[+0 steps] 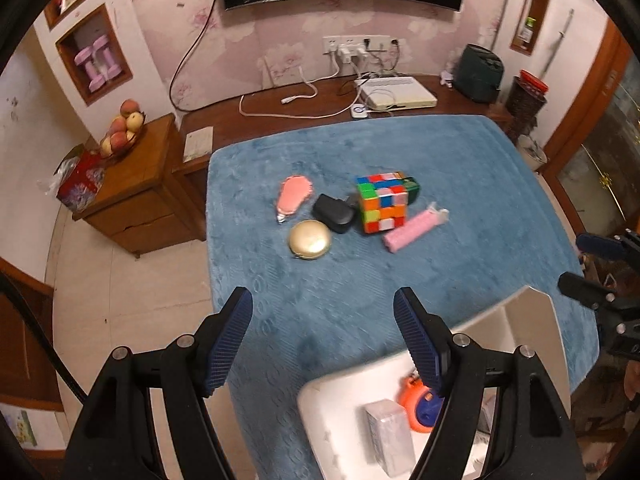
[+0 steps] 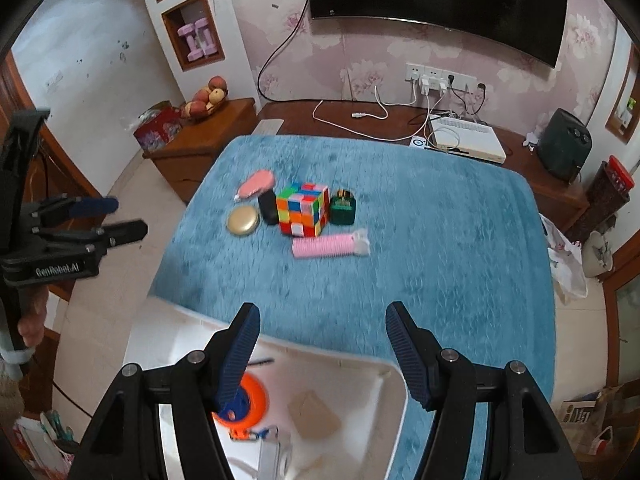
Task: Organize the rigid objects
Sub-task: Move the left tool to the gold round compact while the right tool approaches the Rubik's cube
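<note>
On the blue cloth lie a colour cube, a pink comb, a gold round compact, a black case, a pink flat item and a dark green box. My left gripper and right gripper are open and empty, hovering near a white divided box. The box holds an orange-blue toy and a pale block.
A wooden console behind the table carries cables, a white device and a dark toaster. A side cabinet with a fruit bowl stands left. The other gripper shows at the frame edges.
</note>
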`<state>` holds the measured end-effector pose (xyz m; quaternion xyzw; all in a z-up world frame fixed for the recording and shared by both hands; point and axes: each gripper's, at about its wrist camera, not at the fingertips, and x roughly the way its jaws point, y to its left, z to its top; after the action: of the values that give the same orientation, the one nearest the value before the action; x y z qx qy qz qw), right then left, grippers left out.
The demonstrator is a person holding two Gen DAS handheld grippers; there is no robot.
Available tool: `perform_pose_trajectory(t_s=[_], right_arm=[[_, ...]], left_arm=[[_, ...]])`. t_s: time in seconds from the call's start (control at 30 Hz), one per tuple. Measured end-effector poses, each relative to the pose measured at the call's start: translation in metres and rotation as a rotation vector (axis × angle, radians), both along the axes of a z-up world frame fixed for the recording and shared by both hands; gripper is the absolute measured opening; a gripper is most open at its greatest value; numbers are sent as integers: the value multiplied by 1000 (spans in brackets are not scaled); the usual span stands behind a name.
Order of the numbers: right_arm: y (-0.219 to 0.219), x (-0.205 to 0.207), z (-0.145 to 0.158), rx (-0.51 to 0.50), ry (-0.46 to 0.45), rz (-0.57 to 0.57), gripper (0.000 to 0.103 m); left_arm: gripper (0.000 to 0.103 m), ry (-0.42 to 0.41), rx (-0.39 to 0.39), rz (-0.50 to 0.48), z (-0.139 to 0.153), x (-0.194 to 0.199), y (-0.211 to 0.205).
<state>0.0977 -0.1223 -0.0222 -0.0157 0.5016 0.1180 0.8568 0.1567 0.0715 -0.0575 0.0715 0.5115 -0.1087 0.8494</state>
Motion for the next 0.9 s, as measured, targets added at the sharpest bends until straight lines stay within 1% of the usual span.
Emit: perform_pose_trajectory(t_s=[0.1, 0.17, 0.2, 0.33, 0.57, 0.67, 0.73, 0.8, 0.9], right_arm=[[6, 19, -2, 21, 10, -9, 66], [9, 34, -5, 39, 23, -21, 69], [10, 40, -7, 46, 30, -27, 72], [21, 75, -20, 53, 66, -59, 72], [48, 135, -57, 29, 129, -110, 72], [61, 156, -77, 26, 179, -134, 72], [69, 165, -87, 15, 191, -145, 72], [78, 173, -99, -20, 201, -164, 72], [85, 180, -114, -49, 221, -189, 72]], left_arm=[[76, 14, 4, 5, -8, 11, 4], [76, 26, 20, 2, -16, 17, 4], [76, 37, 26, -2, -21, 22, 3], [76, 72, 25, -12, -42, 41, 0], [76, 145, -11, 4, -84, 75, 0], [76, 172, -13, 5, -98, 83, 1], [76, 181, -17, 6, -105, 87, 1], [76, 189, -27, 12, -111, 89, 3], [76, 206, -59, 35, -118, 91, 10]])
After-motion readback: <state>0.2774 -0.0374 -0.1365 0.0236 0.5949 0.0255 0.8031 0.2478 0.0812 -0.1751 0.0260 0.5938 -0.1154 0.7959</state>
